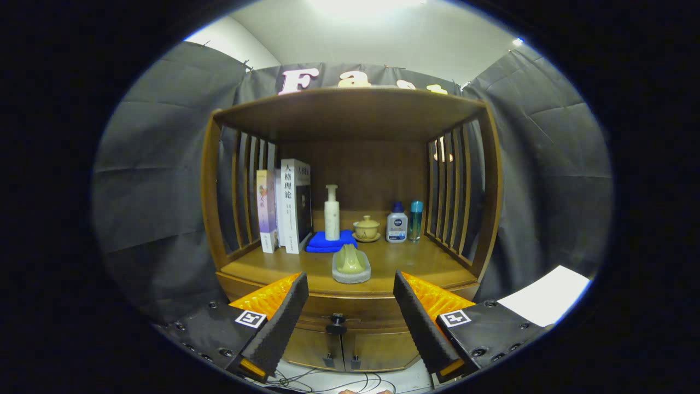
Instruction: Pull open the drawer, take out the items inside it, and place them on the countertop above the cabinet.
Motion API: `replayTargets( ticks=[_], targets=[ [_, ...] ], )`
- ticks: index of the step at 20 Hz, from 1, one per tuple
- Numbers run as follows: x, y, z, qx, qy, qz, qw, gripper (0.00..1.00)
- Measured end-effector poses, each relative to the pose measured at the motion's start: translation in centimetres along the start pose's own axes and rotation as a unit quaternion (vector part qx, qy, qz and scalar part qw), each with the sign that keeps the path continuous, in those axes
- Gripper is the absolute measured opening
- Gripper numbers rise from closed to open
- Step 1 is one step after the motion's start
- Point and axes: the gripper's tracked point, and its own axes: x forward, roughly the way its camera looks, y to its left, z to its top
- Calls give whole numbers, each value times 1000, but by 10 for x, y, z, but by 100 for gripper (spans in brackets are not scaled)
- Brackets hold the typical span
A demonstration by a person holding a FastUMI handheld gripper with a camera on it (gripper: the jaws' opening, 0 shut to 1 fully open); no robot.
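A wooden cabinet stands ahead with its countertop (415, 262) at finger height. Below the countertop runs a shut drawer (361, 309) with a dark round knob (337, 323). My gripper (350, 298) is open, its fingers spread wide, with the knob between them and a little beyond. Nothing is held. A green object on a grey block (351, 265) sits on the countertop's front edge, just past the fingers. What lies inside the drawer is hidden.
On the countertop stand books (287, 205), a white pump bottle (332, 213) on a blue cloth (328, 242), a lidded cup (366, 228) and two small bottles (402, 221). Two small doors (342, 350) sit under the drawer. Cables (328, 380) lie on the floor. A shelf roof (350, 109) spans above.
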Motion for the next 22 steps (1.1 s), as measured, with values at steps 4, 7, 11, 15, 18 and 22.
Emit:
replayTargets(
  ticks=[4, 7, 11, 15, 18, 22],
  targets=[
    [-51, -11, 55, 20, -43, 0, 999, 99],
    [-85, -11, 87, 38, -75, 12, 996, 99],
    [-114, -20, 101, 42, -109, 6, 993, 99],
    [-113, -11, 85, 28, -98, 21, 995, 99],
    [-108, -8, 74, 31, -86, 25, 996, 99],
    [-101, -8, 66, 39, -73, 29, 996, 99]
  ],
)
